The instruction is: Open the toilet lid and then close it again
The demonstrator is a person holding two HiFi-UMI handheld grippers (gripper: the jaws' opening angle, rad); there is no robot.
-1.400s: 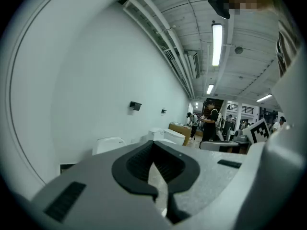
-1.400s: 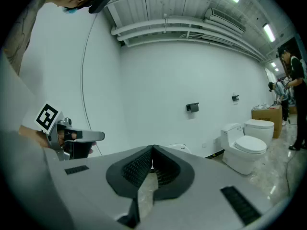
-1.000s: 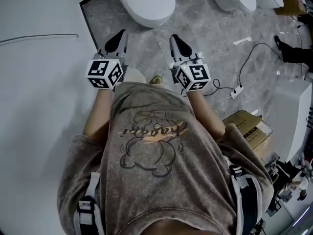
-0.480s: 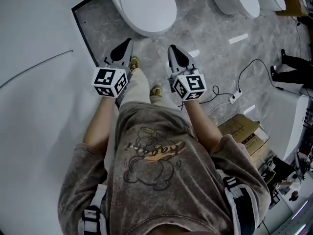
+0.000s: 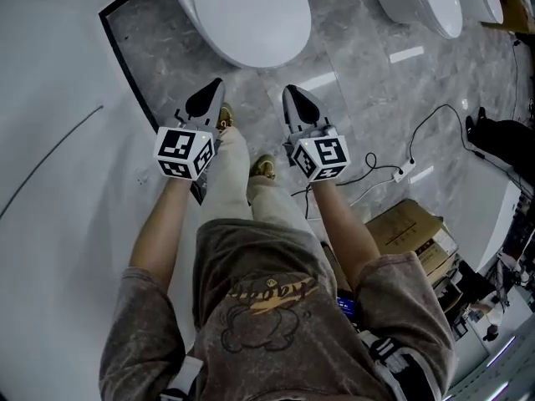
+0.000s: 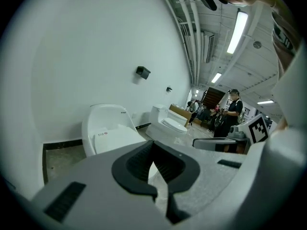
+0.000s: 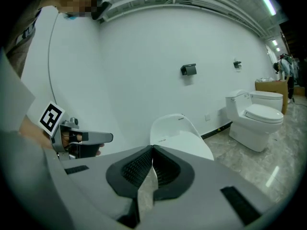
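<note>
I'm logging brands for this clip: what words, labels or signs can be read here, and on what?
None can be read.
Toilet lid: small red label, too small.
Shirt: script print, upside down, illegible.
Cardboard box: dark print, too small.

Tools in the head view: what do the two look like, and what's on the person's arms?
The left tool and right tool match: light grey bodies tapering to black tips, ribbed black pads inside, each carrying a white cube with black square markers. No cables show. The person wears a short-sleeved grey-brown T-shirt with a cartoon print; the forearms are uncovered.
</note>
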